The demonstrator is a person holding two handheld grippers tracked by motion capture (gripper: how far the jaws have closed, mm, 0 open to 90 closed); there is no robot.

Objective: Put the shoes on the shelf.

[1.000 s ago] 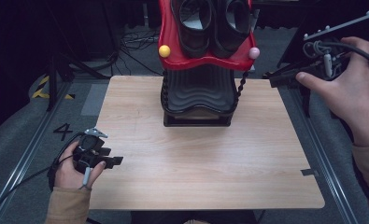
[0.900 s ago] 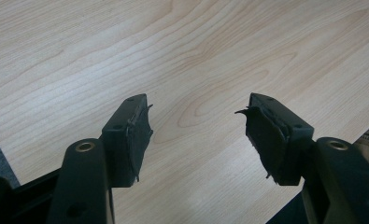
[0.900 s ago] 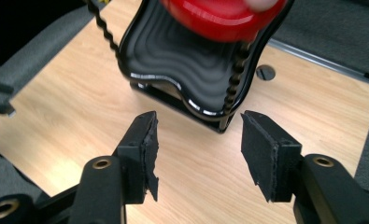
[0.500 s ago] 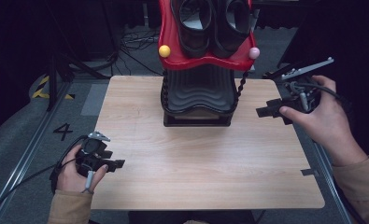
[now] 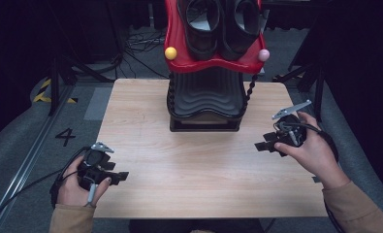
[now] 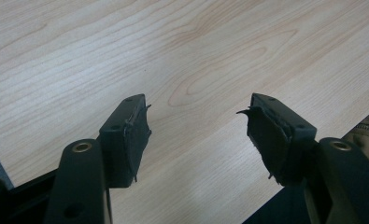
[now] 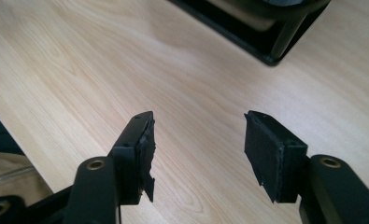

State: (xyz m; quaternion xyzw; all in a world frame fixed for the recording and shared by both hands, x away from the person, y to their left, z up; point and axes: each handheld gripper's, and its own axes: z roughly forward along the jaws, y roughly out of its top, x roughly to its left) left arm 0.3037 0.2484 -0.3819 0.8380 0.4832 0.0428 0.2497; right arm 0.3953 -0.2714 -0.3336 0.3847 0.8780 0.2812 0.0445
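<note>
Bare worktop [image 5: 199,170] ahead of and between both sets of fingers [image 7: 140,154]: passable. Obstruction: black ribbed stand [image 5: 204,99] under red shoe tray [image 5: 179,60], beyond the right fingers.

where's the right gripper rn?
High view: the right gripper is over the table's right edge, fingers open and empty, just right of the black stand.

High view overlooks table [image 5: 179,165]; gripper views skim it.
</note>
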